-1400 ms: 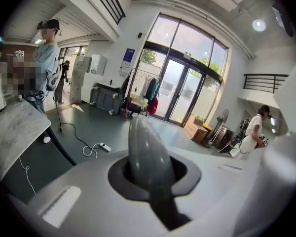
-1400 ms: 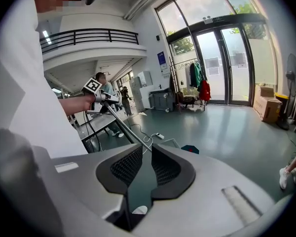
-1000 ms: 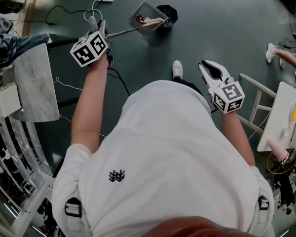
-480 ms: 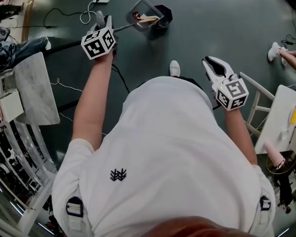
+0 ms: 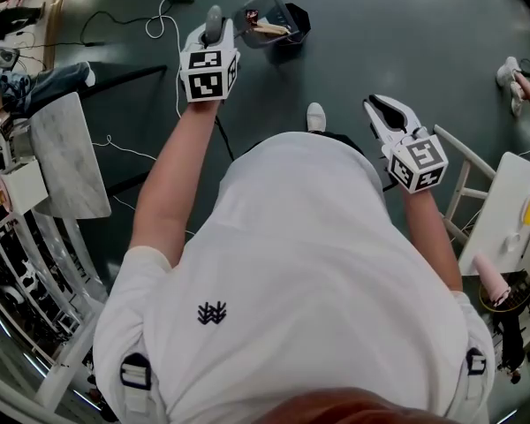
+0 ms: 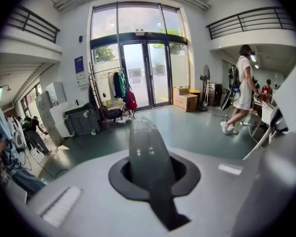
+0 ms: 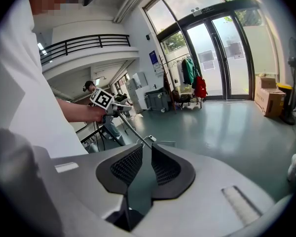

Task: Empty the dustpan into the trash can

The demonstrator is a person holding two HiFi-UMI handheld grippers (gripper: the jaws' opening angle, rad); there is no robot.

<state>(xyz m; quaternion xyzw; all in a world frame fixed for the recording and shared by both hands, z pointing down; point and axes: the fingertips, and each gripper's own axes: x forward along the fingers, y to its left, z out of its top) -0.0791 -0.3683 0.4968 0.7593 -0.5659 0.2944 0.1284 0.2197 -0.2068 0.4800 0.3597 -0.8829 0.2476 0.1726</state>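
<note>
Left claw [image 5: 208, 42] clenches the grey handle [image 6: 147, 152] of the long-stemmed dustpan [image 5: 261, 14], which hangs at the far end of the scene against the left side of the black trash can [image 5: 297, 21] on the dark green floor [image 5: 406, 34], pale scraps [image 5: 269, 27] lying in its tray. Right claw [image 5: 379, 107] hangs near the person's right side, well apart from the can, its ribbed black pads [image 7: 124, 166] drawn together on nothing. Whether the dustpan touches the can's rim cannot be told.
</note>
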